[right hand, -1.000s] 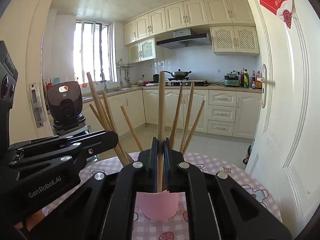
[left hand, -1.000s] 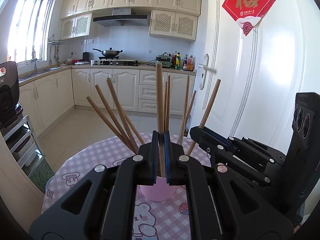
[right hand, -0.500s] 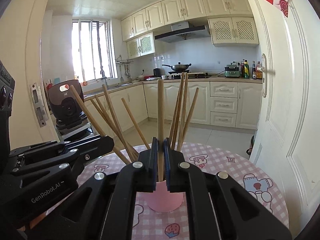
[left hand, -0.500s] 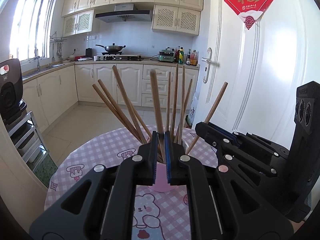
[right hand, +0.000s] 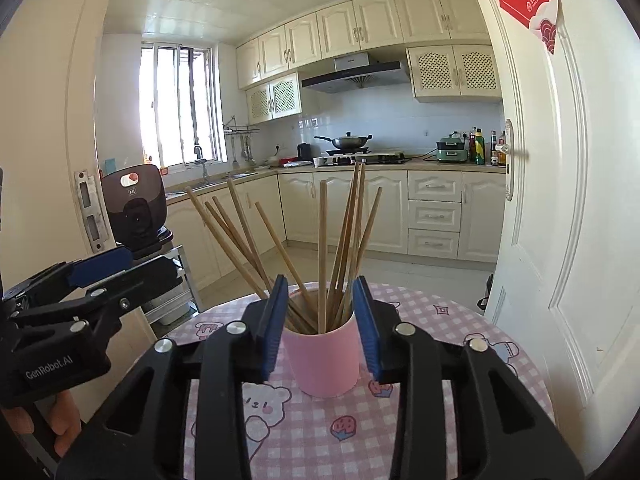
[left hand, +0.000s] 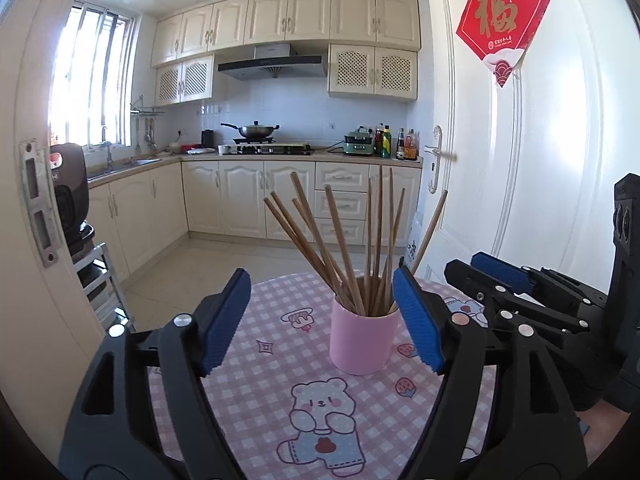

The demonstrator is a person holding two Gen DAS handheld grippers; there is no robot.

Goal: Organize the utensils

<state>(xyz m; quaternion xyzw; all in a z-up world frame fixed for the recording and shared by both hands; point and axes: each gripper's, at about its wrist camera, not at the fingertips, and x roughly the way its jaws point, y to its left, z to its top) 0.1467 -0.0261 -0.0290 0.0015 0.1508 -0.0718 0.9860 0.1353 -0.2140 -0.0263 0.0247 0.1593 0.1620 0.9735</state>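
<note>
A pink cup (left hand: 362, 338) (right hand: 324, 360) stands on the pink checked tablecloth (left hand: 248, 380) (right hand: 440, 420), with several wooden chopsticks (left hand: 348, 256) (right hand: 322, 240) fanned out in it. My left gripper (left hand: 320, 320) is drawn back from the cup. Its jaws are opening wide and nothing is between the blue pads (left hand: 224, 320). My right gripper (right hand: 320, 326) sits closer, its jaws opening too. Its pads (right hand: 274, 324) frame the cup's rim and grip no chopstick. Each gripper also shows in the other's view, the right gripper (left hand: 500, 280) and the left gripper (right hand: 100, 272).
A white door (left hand: 520, 200) (right hand: 580, 240) stands close on the right of the round table. On the left, a dark appliance (left hand: 68, 200) (right hand: 136, 204) sits on a metal rack. Kitchen cabinets and a stove lie across the floor behind. A person's hand (right hand: 60, 432) holds the left gripper.
Each gripper was shut on an upright chopstick over the cup. Both have let go, opened and pulled back, and those chopsticks now stand in the cup.
</note>
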